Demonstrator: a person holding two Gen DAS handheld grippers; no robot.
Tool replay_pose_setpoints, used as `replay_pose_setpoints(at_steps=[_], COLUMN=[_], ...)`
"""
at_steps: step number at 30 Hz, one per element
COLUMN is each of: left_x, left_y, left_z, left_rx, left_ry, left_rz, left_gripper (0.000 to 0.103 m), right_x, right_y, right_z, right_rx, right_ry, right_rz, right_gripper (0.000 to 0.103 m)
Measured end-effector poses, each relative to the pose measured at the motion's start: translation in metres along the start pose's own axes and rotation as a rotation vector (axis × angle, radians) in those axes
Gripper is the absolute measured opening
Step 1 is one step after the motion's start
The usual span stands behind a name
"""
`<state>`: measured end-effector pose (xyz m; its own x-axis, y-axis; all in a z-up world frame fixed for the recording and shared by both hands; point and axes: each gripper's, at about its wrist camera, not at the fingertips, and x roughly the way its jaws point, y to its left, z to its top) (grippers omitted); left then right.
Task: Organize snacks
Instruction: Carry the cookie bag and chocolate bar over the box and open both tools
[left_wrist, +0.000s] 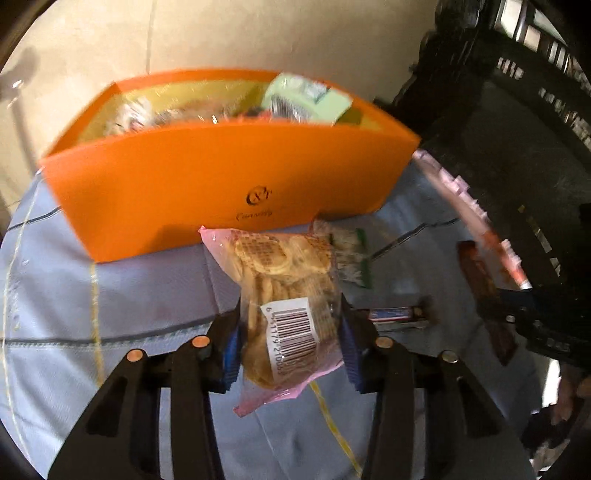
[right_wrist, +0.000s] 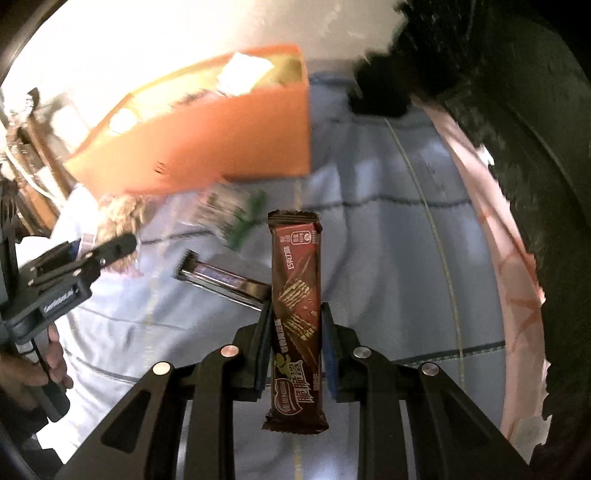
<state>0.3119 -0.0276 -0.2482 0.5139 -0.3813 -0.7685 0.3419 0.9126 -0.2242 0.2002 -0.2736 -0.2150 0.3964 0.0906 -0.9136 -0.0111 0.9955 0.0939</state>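
An orange box stands on the light blue cloth, with several snacks inside, among them a pale green packet. My left gripper is shut on a clear pink-edged packet of round crackers, held above the cloth just in front of the box. My right gripper is shut on a dark red chocolate wafer bar, which stands upright between its pads. In the right wrist view the orange box is at the upper left and the left gripper is at the left edge, held by a hand.
A green-edged snack packet lies on the cloth against the box front. A dark candy bar lies nearer, also seen as the candy bar beside the wafer. A pink cloth edge and dark carved furniture border the right side.
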Motion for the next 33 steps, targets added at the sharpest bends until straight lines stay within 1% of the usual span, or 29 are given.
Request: replay_pose_setpoints(at_steps=[5, 8, 10, 11, 14, 17, 20, 22, 25, 28, 30, 32, 33], left_x=[-0.063, -0.094, -0.111, -0.114, -0.14, -0.156, -0.165, -0.165, -0.161, -0.155, -0.146, -0.132, -0.122], left_y=[0.003, 0.004, 0.001, -0.003, -0.008, -0.013, -0.016, -0.016, -0.015, -0.011, -0.009, -0.007, -0.004], left_z=[-0.002, 0.001, 0.005, 0.01, 0.021, 0.043, 0.071, 0.093, 0.124, 0.159, 0.182, 0.202, 0.212], left_rx=[-0.031, -0.028, -0.025, -0.026, -0.014, 0.007, 0.017, 0.015, 0.035, 0.05, 0.066, 0.09, 0.091], left_ry=[-0.092, -0.122, -0.145, -0.155, -0.196, -0.235, -0.266, -0.282, -0.308, -0.333, -0.346, -0.347, -0.335], left_rz=[-0.013, -0.005, 0.002, 0.001, 0.005, 0.016, 0.033, 0.036, 0.064, 0.09, 0.109, 0.137, 0.145], left_gripper=[0.043, 0.043, 0.043, 0.043, 0.043, 0.043, 0.043, 0.043, 0.043, 0.043, 0.044, 0.044, 0.045], right_x=[-0.032, -0.049, -0.064, -0.07, -0.091, -0.111, -0.131, -0.141, -0.149, -0.149, -0.142, -0.131, -0.122], right_y=[0.017, 0.024, 0.03, 0.033, 0.042, 0.047, 0.051, 0.051, 0.05, 0.048, 0.046, 0.043, 0.042], right_z=[0.004, 0.005, 0.007, 0.01, 0.023, 0.047, 0.085, 0.11, 0.153, 0.19, 0.216, 0.237, 0.248], right_rx=[-0.033, -0.054, -0.067, -0.071, -0.091, -0.106, -0.126, -0.132, -0.142, -0.156, -0.154, -0.144, -0.143], right_ry=[-0.052, -0.078, -0.101, -0.111, -0.155, -0.207, -0.268, -0.296, -0.33, -0.349, -0.354, -0.341, -0.325], right_rz=[0.054, 0.081, 0.099, 0.105, 0.119, 0.132, 0.141, 0.149, 0.155, 0.147, 0.134, 0.141, 0.153], right_gripper=[0.024, 0.024, 0.024, 0.024, 0.024, 0.024, 0.024, 0.024, 0.024, 0.024, 0.024, 0.024, 0.025])
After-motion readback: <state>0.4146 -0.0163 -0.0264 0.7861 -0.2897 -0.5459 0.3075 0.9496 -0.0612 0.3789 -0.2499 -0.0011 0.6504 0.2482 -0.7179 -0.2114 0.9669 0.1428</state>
